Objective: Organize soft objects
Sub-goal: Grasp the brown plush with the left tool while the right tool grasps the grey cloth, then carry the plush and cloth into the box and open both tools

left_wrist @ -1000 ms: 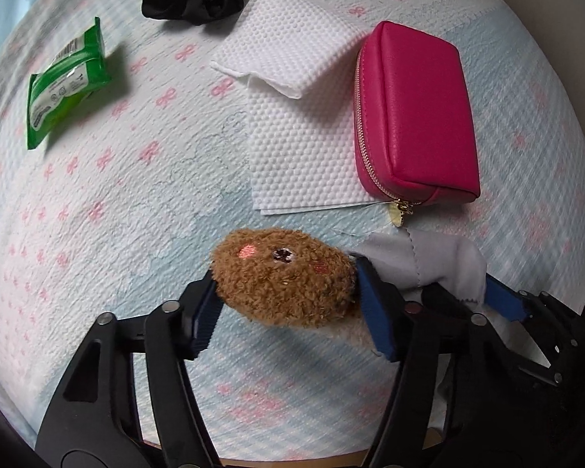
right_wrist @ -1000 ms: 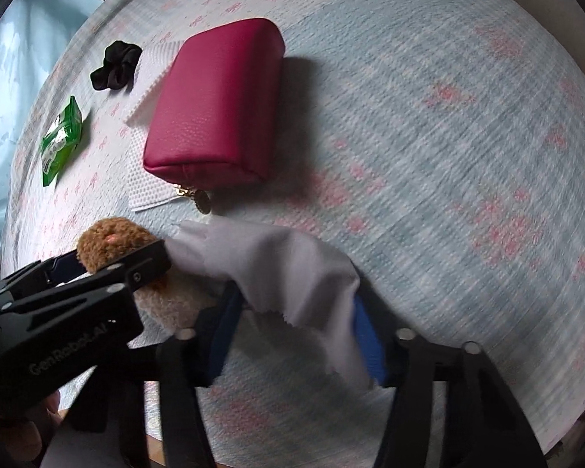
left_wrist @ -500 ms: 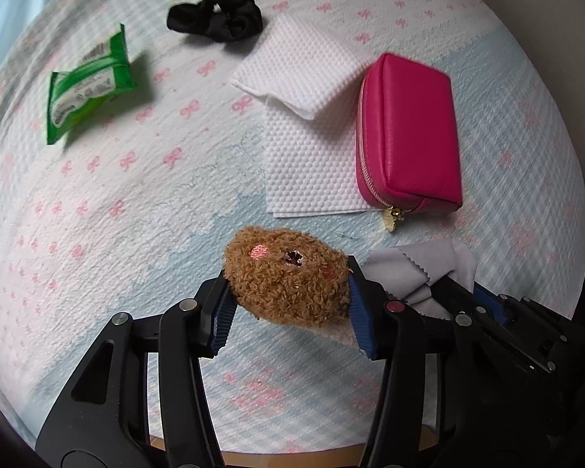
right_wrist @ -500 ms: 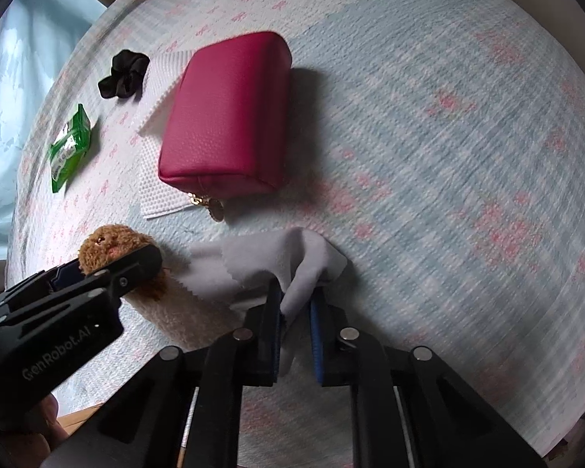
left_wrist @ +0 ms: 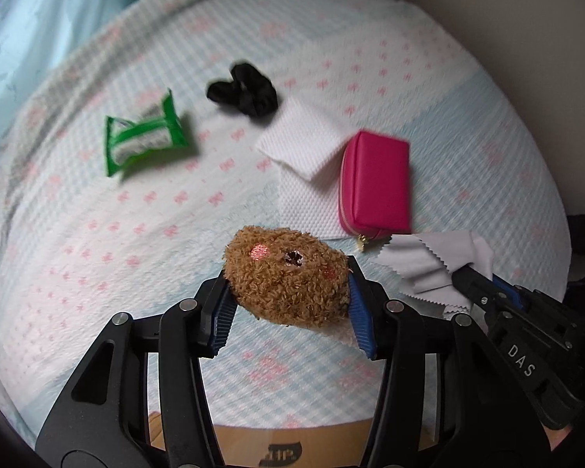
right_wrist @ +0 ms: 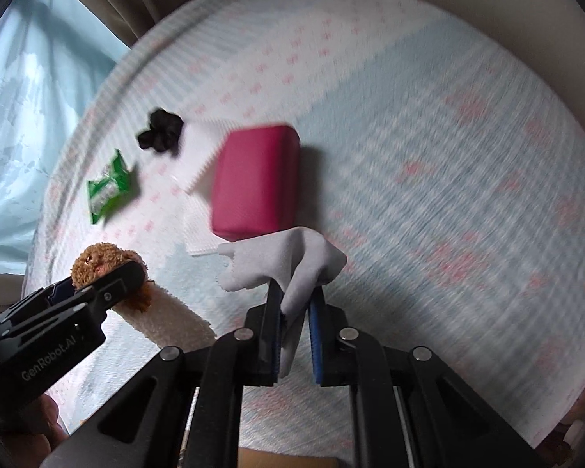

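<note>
Blurred bedspread (right_wrist: 429, 124), cloth (right_wrist: 288, 261) partly inside right claw (right_wrist: 294, 335)

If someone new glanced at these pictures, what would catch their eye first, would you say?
Probably the fuzzy brown plush toy clamped in the left gripper at centre foreground. Next, the bright pink pouch lying on the bedspread beyond it, and the grey cloth pinched in the right gripper.

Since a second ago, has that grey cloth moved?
Yes. The grey cloth, pinched in the right tool, has lifted off the bedspread, now hanging before the pink pouch.
</note>
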Motion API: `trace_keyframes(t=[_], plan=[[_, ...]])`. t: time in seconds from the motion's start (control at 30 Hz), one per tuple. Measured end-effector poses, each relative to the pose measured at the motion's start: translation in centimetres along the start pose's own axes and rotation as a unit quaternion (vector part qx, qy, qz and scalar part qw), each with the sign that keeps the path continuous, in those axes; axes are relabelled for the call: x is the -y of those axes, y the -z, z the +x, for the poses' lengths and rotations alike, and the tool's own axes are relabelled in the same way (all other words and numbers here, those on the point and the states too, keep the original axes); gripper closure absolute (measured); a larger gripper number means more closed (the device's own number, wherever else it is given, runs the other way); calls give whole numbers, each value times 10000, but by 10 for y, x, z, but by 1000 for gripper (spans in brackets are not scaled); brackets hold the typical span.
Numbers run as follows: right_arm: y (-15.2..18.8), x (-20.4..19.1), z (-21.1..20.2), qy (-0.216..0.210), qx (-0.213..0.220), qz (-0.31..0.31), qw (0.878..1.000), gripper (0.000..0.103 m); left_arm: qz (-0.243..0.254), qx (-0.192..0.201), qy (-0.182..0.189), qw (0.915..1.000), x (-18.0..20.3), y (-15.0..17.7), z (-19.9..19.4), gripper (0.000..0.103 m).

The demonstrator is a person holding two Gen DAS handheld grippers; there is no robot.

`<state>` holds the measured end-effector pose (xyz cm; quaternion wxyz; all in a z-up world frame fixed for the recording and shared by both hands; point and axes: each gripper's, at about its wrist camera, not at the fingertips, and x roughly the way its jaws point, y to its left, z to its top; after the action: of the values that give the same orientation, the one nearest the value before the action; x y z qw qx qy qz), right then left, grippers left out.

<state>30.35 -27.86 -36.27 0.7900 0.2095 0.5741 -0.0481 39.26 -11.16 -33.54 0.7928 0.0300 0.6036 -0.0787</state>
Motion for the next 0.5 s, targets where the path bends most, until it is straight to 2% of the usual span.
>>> trace_keyframes(t=[0.33, 0.5], plan=[[5, -35, -98, -56, 563, -477, 9973, 92, -15, 760, -68, 9971, -11, 16, -107, 56], [28, -57, -142, -90, 719, -734, 9947, 92, -47, 1070, -58, 9942, -20, 40, -161, 56]])
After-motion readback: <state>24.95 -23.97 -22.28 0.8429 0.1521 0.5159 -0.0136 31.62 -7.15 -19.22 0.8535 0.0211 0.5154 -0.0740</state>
